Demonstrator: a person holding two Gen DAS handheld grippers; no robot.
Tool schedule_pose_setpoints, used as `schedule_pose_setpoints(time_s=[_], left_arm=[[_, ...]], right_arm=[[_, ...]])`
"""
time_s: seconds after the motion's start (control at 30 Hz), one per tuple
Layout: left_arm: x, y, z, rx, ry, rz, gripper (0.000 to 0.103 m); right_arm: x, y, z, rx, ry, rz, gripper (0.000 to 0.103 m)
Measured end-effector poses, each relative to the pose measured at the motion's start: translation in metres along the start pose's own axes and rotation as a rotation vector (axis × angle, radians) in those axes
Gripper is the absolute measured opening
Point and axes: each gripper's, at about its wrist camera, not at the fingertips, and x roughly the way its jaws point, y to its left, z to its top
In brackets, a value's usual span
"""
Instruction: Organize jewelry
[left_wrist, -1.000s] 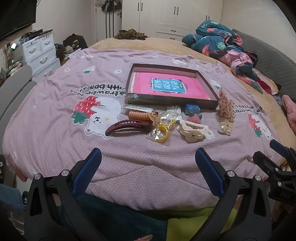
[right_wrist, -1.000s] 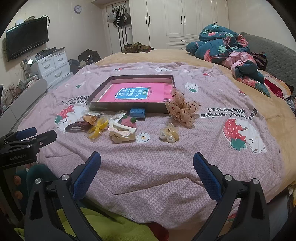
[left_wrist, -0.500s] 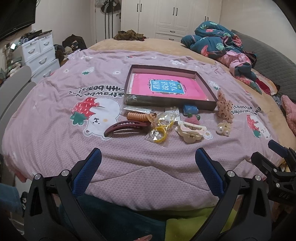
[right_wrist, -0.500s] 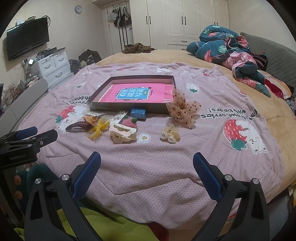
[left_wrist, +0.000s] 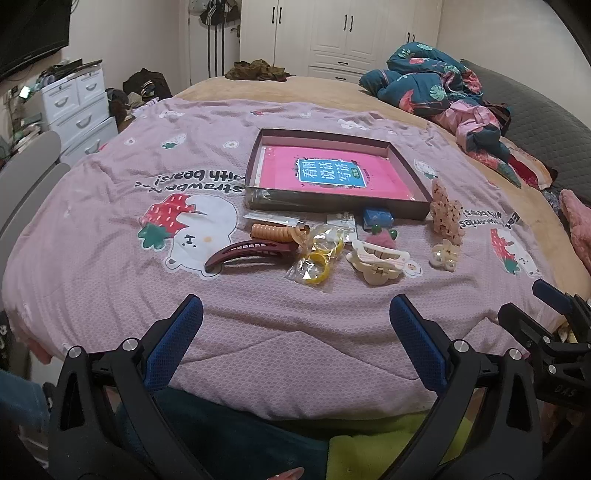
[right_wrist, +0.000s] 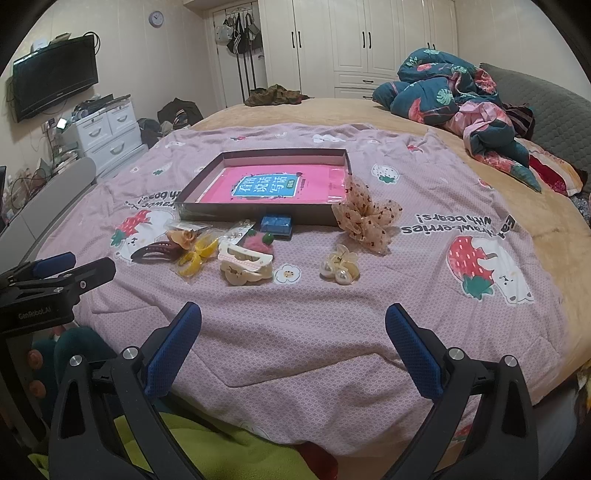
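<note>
A shallow brown box (left_wrist: 402, 155) (right_wrist: 207, 176) with a pink book inside lies on the pink bedspread. In front of it lie a maroon hair clip (left_wrist: 245, 253) (right_wrist: 157, 251), an orange coil tie (left_wrist: 271, 232), a bag of yellow rings (left_wrist: 319, 256) (right_wrist: 195, 256), a cream claw clip (left_wrist: 376, 262) (right_wrist: 245, 266), a blue case (left_wrist: 376, 218) (right_wrist: 276, 224), a pearl clip (left_wrist: 445, 254) (right_wrist: 340, 266) and a dotted tulle bow (left_wrist: 445, 214) (right_wrist: 365, 218). My left gripper (left_wrist: 295, 332) and right gripper (right_wrist: 293, 332) are open and empty near the bed's front edge.
A bundled floral duvet (left_wrist: 439, 85) (right_wrist: 454, 92) lies at the back right. White drawers (left_wrist: 77, 107) (right_wrist: 107, 129) and a grey chair back (left_wrist: 26, 173) stand left of the bed. Wardrobes (right_wrist: 369, 44) line the far wall.
Both views have shifted only slightly. The jewelry and the box have not moved, and both grippers stay open.
</note>
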Motion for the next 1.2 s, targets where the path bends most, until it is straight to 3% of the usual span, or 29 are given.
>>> schedule_pose_setpoints(time_s=[0.63,0.9,1.2], left_arm=[[0.007,-0.006,0.001,0.004,0.010,-0.013,0.094],[0.030,-0.005,0.016,-0.012,0.045,-0.060,0.094],[0.057,0.008,0.038,-0.029,0.086,-0.052,0.094]], right_arm=[[0.009,-0.009,0.002,0.026,0.008,0.007,0.099],[0.019,-0.022,0.011,0.052,0.023,0.000,0.099],[0.033,-0.035,0.030,0.055,0.017,-0.018,0.099]])
